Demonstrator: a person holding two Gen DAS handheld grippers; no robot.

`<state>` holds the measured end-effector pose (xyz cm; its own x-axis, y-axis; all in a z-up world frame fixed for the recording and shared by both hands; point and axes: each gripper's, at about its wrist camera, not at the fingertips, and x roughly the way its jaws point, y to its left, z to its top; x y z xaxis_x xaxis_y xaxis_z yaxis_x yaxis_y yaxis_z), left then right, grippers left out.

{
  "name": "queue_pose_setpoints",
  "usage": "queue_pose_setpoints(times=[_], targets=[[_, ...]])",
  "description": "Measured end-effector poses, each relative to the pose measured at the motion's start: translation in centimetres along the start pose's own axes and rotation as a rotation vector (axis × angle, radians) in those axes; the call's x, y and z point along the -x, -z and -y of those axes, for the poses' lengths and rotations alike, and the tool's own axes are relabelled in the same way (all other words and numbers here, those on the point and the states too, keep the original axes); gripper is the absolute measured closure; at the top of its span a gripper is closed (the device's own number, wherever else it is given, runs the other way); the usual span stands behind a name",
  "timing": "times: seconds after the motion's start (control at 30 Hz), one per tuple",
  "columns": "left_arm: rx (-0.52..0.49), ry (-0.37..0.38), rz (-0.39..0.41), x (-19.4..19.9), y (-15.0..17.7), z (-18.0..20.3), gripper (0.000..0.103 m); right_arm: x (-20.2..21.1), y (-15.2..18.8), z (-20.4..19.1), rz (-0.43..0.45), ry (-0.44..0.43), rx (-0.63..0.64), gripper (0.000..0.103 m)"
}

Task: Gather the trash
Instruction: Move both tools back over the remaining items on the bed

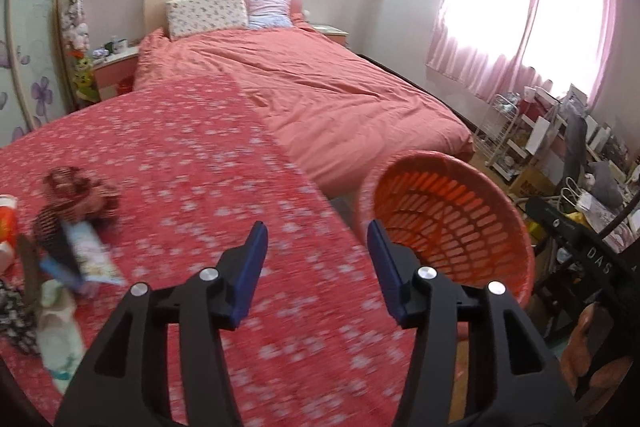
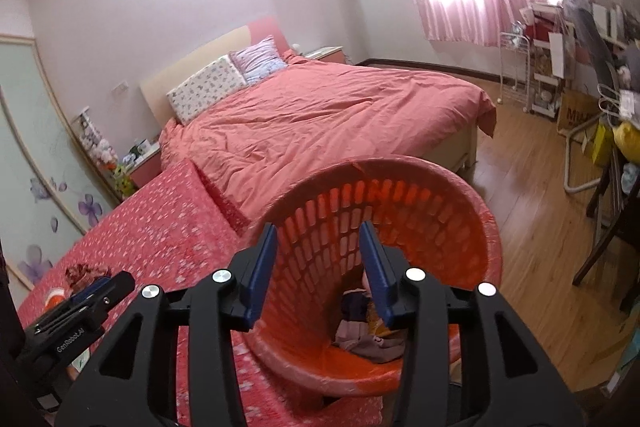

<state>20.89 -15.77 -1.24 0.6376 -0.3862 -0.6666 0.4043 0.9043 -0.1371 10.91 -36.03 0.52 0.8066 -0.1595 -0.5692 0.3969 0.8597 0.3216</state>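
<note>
Left gripper (image 1: 316, 241) spread wide and holding nothing, poised over the near edge of the red flowered cover (image 1: 192, 163), with a broad bare stretch of fabric ahead and the litter pile (image 1: 68, 247) (wrappers, a dark crumpled scrap, a pale bottle lying flat) bunched at the far left margin. Right gripper (image 2: 318, 247) likewise parted and empty, hanging just above the rim of the orange basket (image 2: 486, 227), tilted mouth-toward-camera against the cover's edge, scraps (image 2: 368, 339) already lying at its bottom. Beyond the basket, clear wooden floor (image 2: 532, 227) between bed (image 2: 320, 115) corner and cluttered shelving (image 2: 556, 67) on the right
</note>
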Motion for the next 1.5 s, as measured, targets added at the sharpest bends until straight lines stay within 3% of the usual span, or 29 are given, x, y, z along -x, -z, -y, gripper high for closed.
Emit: queue_pose_setpoints(times=[0.37, 0.67, 0.83, 1.07, 1.17, 1.3, 1.5], targets=[[0.106, -0.156, 0.044, 6.3, 2.3, -9.9, 0.046, 0.7, 2.3, -7.3, -0.049, -0.087, 0.14, 0.059], [0.226, -0.321, 0.058, 11.1, 6.5, -20.3, 0.041, 0.4, 6.0, -14.8, -0.121, -0.181, 0.271, 0.06], [0.311, -0.328, 0.025, 11.8, 9.0, -24.4, 0.041, 0.2, 7.9, -18.0, -0.154, -0.212, 0.336, 0.06], [0.339, -0.277, -0.031, 9.8, 9.6, -25.3, 0.042, -0.2, 10.0, -21.1, -0.182, -0.219, 0.402, 0.06], [0.353, -0.254, -0.05, 8.8, 9.5, -25.6, 0.052, -0.4, 10.3, -21.7, -0.186, -0.215, 0.418, 0.06], [0.357, -0.249, -0.052, 8.2, 9.3, -26.3, 0.083, -0.8, 10.4, -22.3, -0.198, -0.213, 0.426, 0.06], [0.361, -0.261, 0.015, 11.0, 9.2, -27.4, 0.089, -1.1, 10.5, -23.7, -0.188, -0.232, 0.44, 0.06]])
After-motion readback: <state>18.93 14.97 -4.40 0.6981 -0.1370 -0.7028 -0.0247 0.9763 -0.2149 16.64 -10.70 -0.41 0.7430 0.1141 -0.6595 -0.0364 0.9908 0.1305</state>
